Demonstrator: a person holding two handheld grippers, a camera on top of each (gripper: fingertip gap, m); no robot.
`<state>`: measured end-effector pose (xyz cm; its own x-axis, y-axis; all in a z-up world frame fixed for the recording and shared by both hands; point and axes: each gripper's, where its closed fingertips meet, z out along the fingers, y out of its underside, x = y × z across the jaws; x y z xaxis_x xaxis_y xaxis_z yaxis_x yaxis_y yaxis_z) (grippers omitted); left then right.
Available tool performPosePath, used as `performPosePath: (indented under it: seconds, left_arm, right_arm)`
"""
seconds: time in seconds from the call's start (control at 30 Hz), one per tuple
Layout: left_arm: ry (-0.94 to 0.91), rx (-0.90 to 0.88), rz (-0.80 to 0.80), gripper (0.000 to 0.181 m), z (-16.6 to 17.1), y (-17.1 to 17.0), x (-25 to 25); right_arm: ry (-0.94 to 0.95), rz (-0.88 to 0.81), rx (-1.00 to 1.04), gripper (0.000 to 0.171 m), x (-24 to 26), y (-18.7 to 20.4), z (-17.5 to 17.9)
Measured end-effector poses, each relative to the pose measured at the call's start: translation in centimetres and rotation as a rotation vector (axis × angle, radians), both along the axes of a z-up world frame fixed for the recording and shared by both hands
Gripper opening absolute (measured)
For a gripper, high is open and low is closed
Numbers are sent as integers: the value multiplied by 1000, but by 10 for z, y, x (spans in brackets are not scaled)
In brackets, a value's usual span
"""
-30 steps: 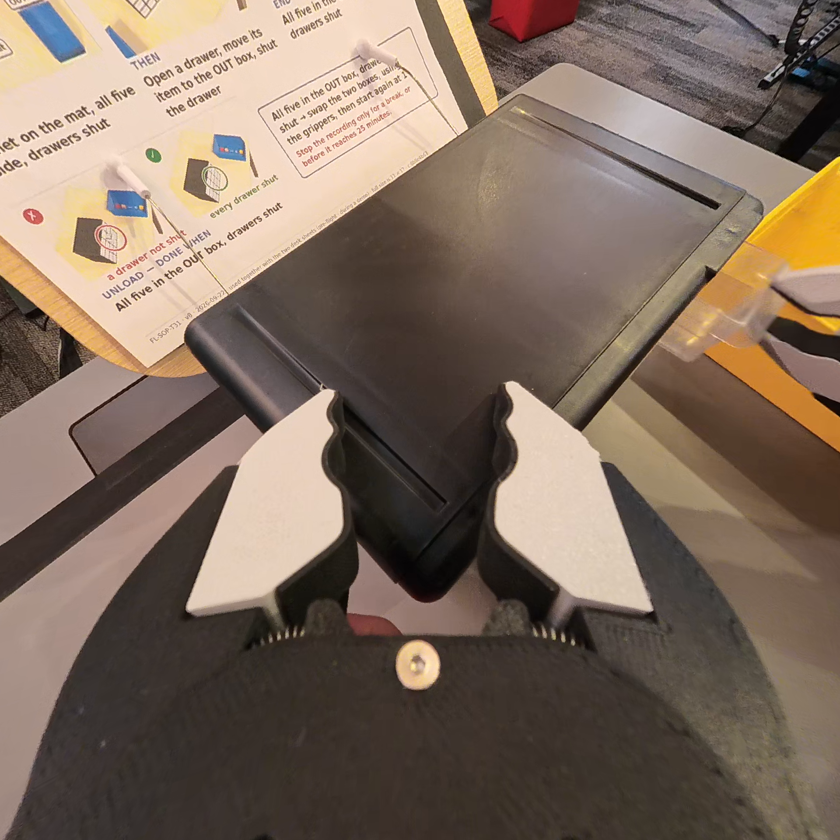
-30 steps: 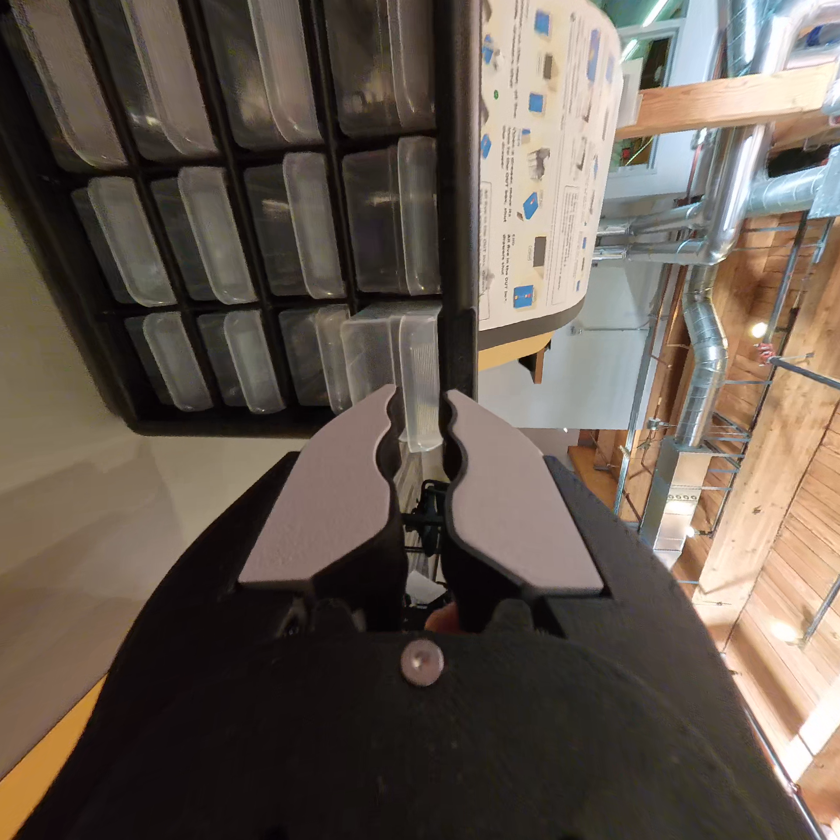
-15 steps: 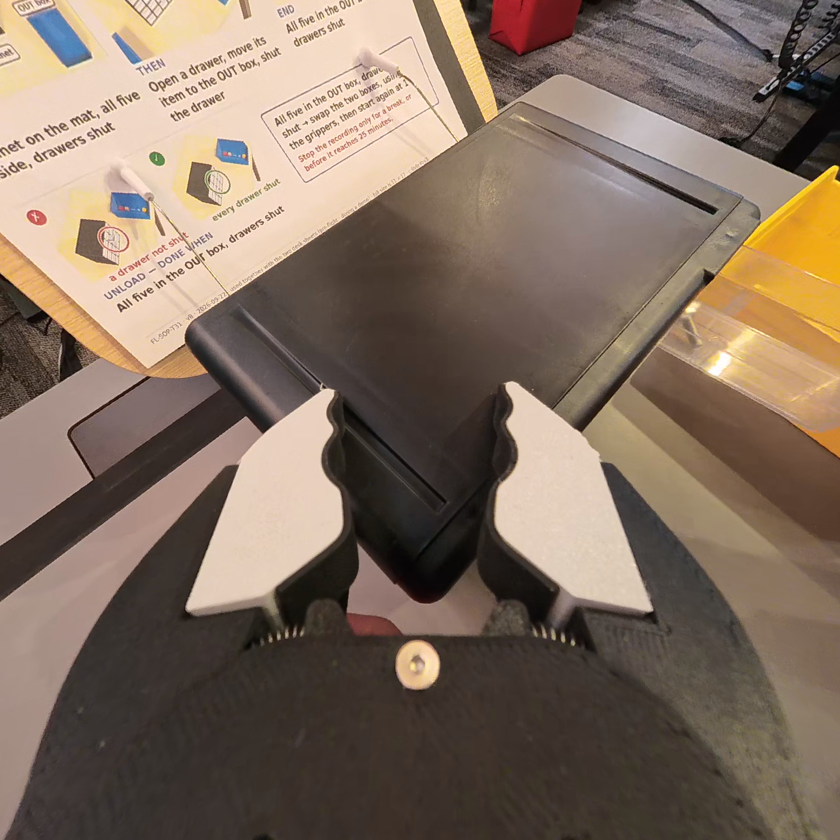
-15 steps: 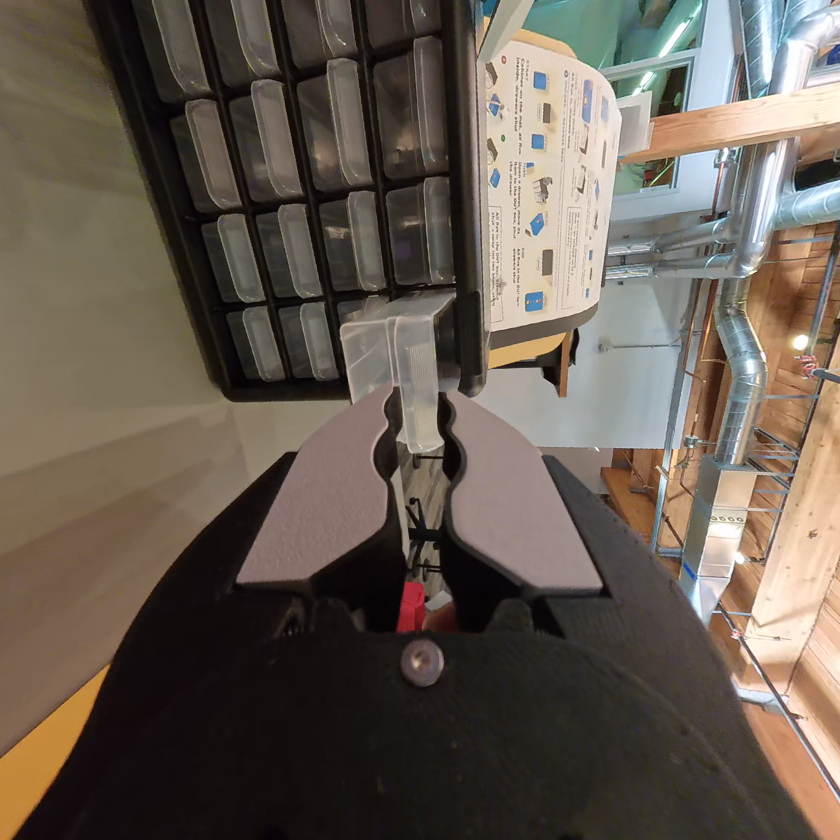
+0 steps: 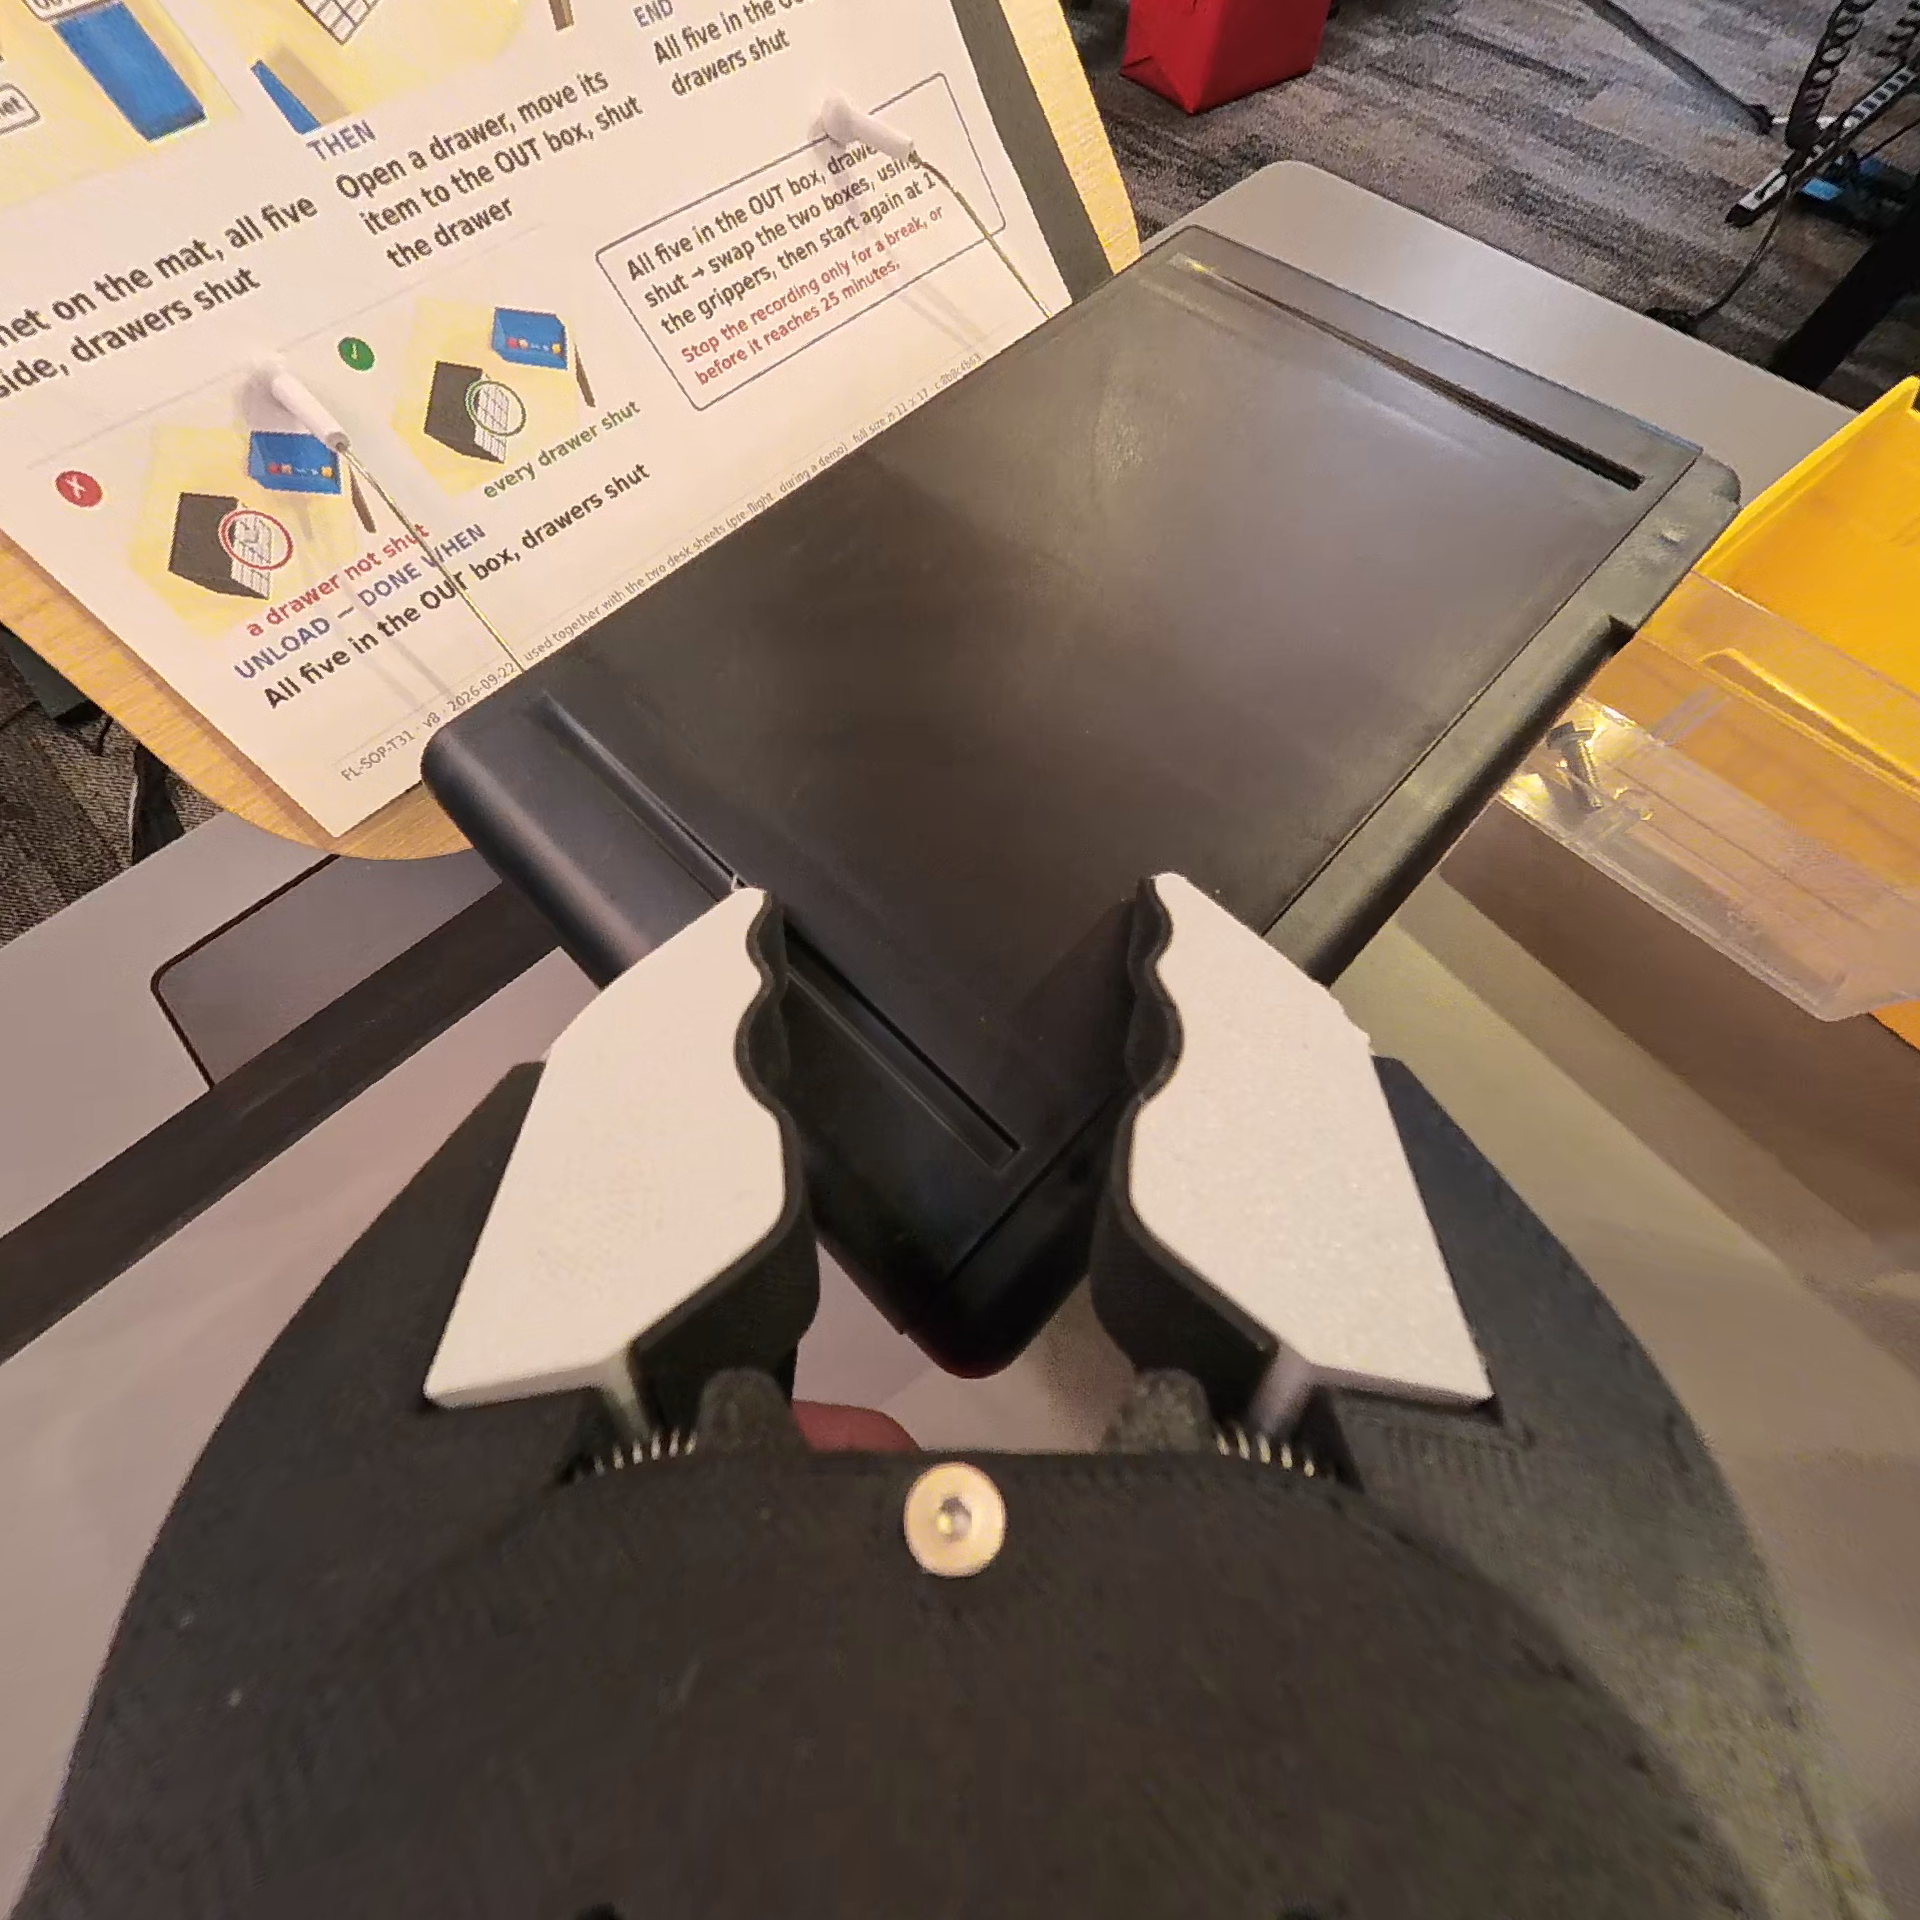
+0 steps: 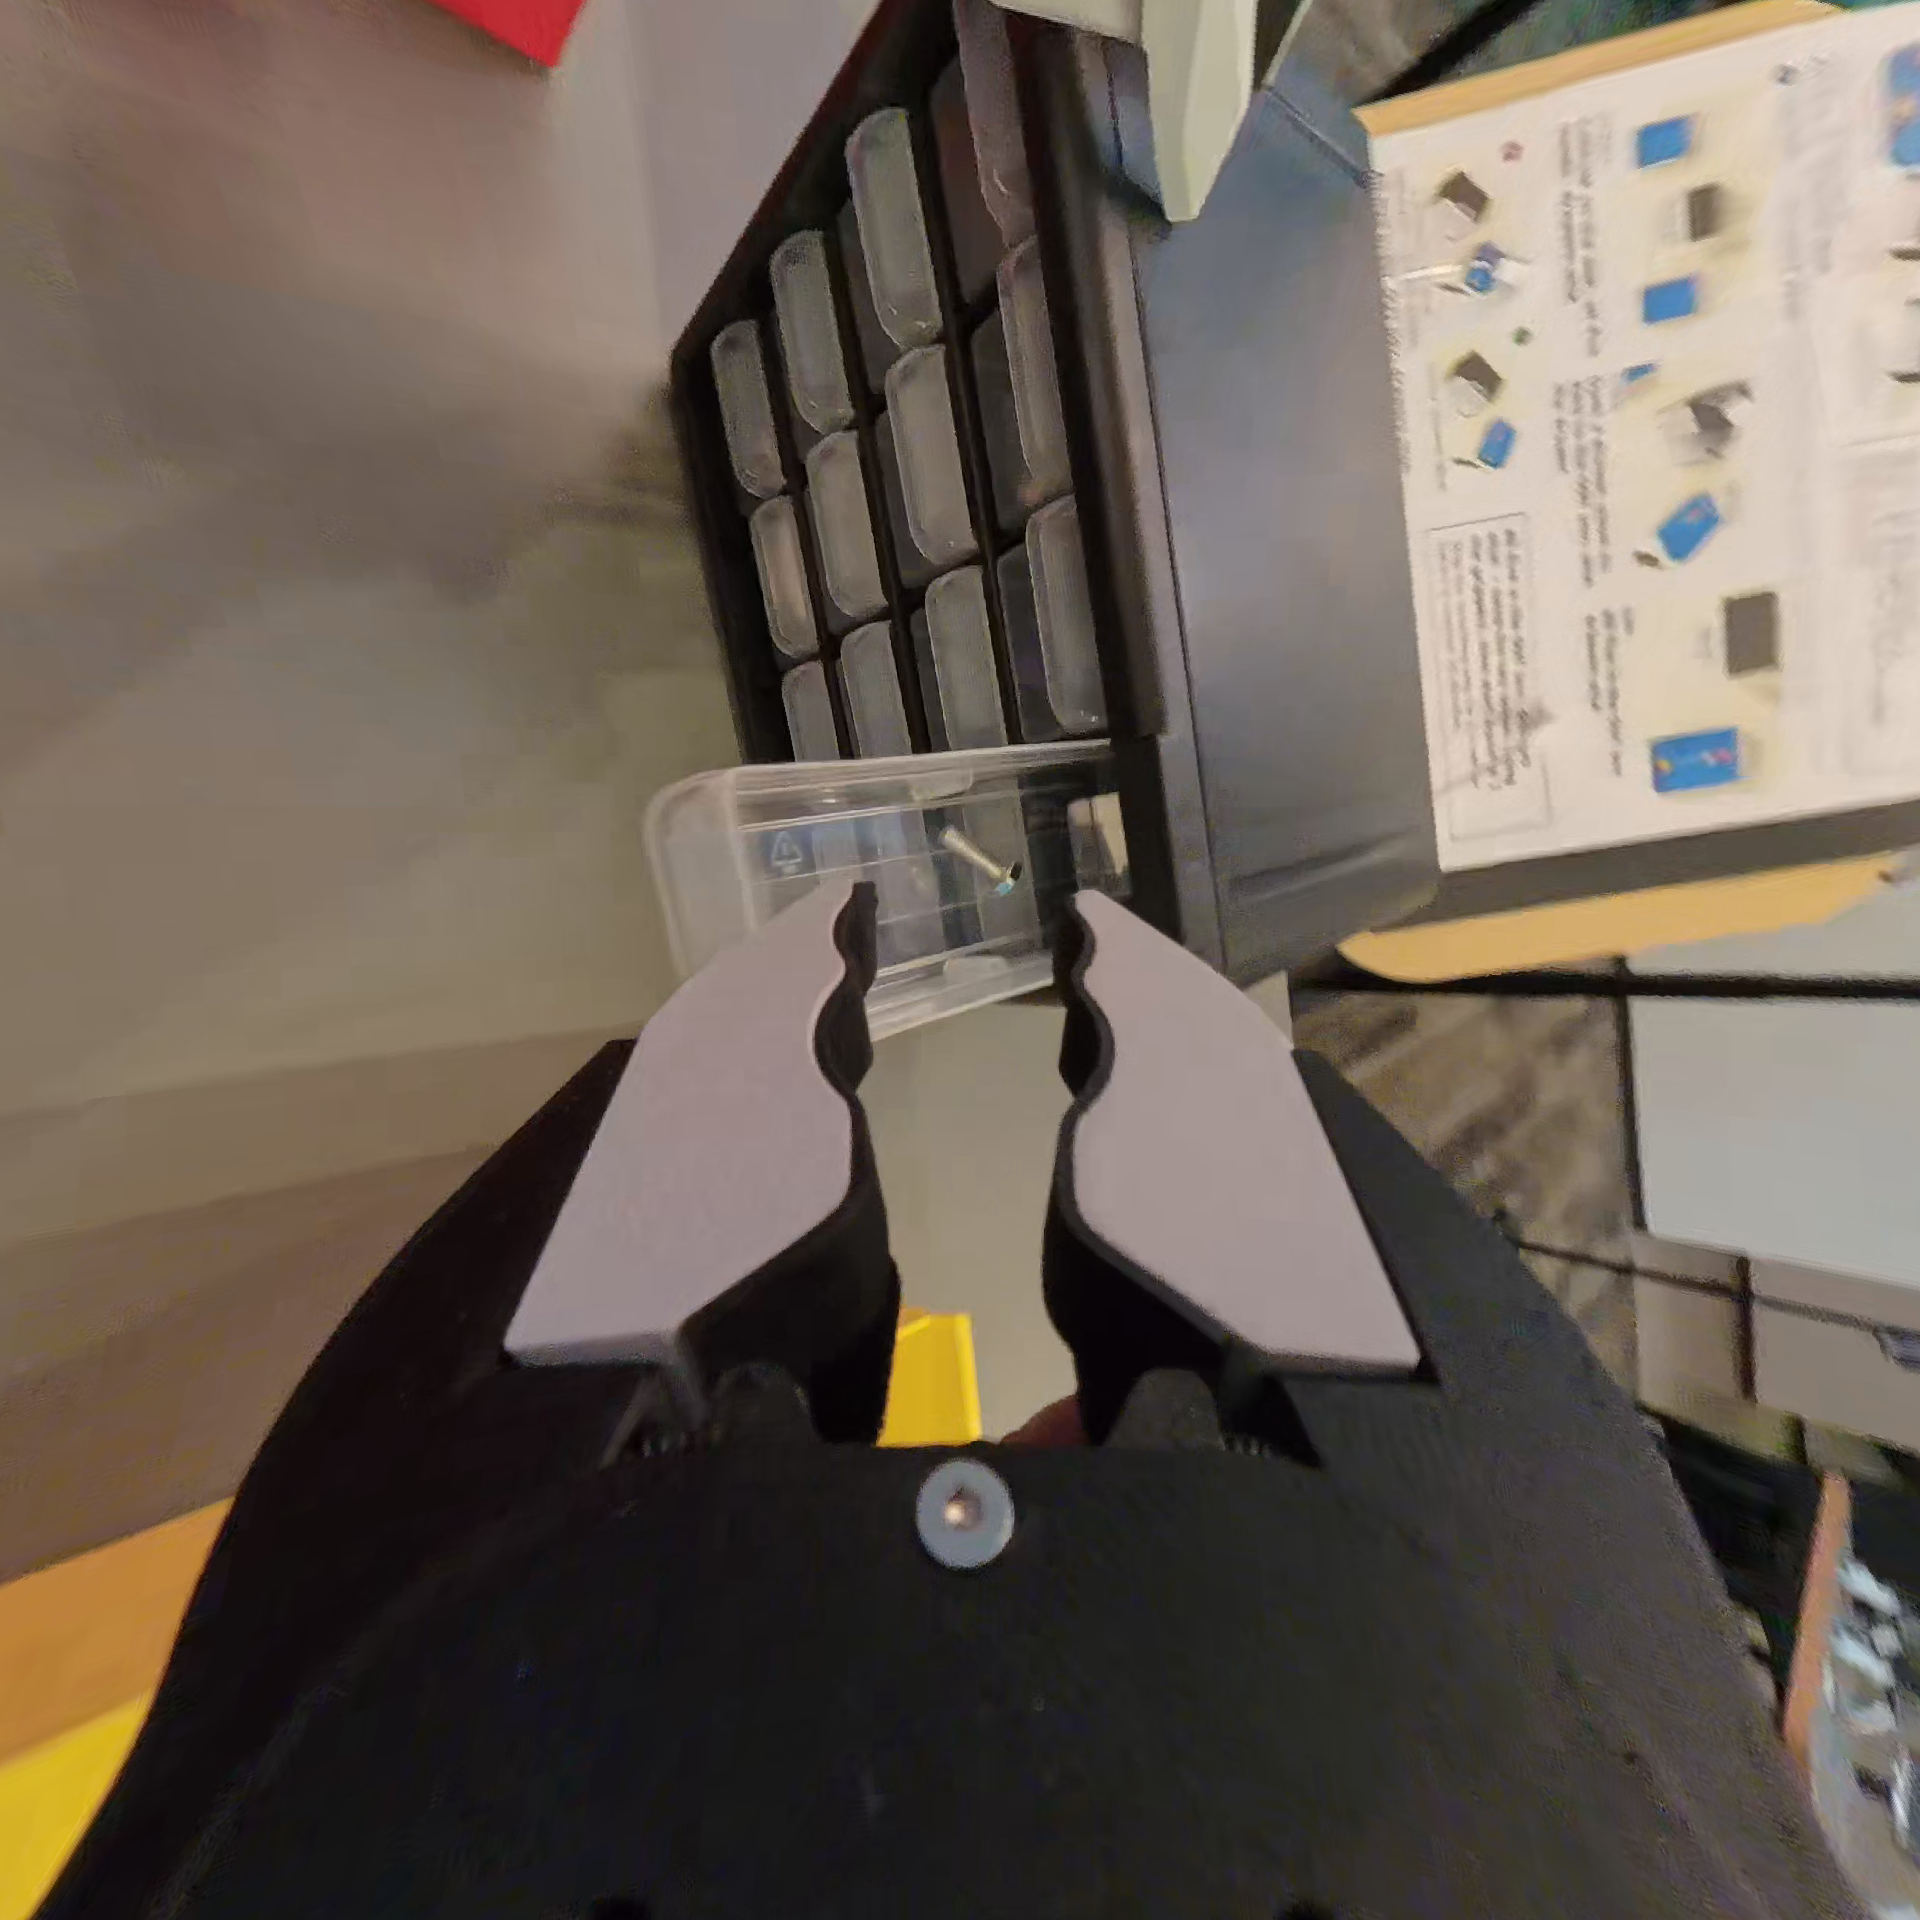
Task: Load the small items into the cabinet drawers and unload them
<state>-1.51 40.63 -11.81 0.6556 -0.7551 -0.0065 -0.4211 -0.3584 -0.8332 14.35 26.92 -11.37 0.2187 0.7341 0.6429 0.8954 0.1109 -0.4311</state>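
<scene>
The black drawer cabinet (image 5: 1039, 623) stands on the grey table, and its near top corner sits between the fingers of my open left gripper (image 5: 951, 914). In the right wrist view the cabinet (image 6: 1299, 520) shows its rows of clear drawers. One clear drawer (image 6: 831, 862) at the end of the grid is pulled far out, with a small metal screw (image 6: 977, 857) inside. My right gripper (image 6: 966, 914) is open and empty, just short of this drawer. The open drawer (image 5: 1714, 862) and screw (image 5: 1574, 764) also show in the left wrist view.
A yellow bin (image 5: 1829, 540) sits to the right of the cabinet, behind the open drawer. A printed instruction sheet on a wooden board (image 5: 416, 312) stands behind the cabinet. A red object (image 5: 1216, 52) lies on the floor beyond. Grey table (image 6: 312, 623) lies in front of the drawers. From my right tips it is roughly 8 cm to the small metal screw (image 6: 977, 857); from my left, 15 cm.
My right gripper pulled the clear drawer out by its handle, then let go, opened and swung round over the drawer. My left gripper stayed at the cabinet's corner.
</scene>
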Motion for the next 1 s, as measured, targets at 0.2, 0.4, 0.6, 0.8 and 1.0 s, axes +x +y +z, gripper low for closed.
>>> performPosePath:
  seconds: [0.2, 0.4, 0.6, 0.8, 1.0]
  left_arm:
    - [-3, -2, 3, 64, 0, 0, 0]
    - [-1, 3, 0, 64, 0, 0, 0]
    - [-4, 7, -2, 65, 0, 0, 0]
    - [-7, 8, -1, 65, 0, 0, 0]
    - [-4, 7, -2, 65, 0, 0, 0]
  right_arm:
    - [-141, 110, -268, 33, -9, 27, -33]
    - [-269, 82, -287, 33, -7, 44, -48]
    - [-324, 84, -324, 25, -7, 49, -52]
    - [-454, 84, -294, 11, -5, 51, -55]
    - [-500, 91, -279, 14, -7, 56, -55]
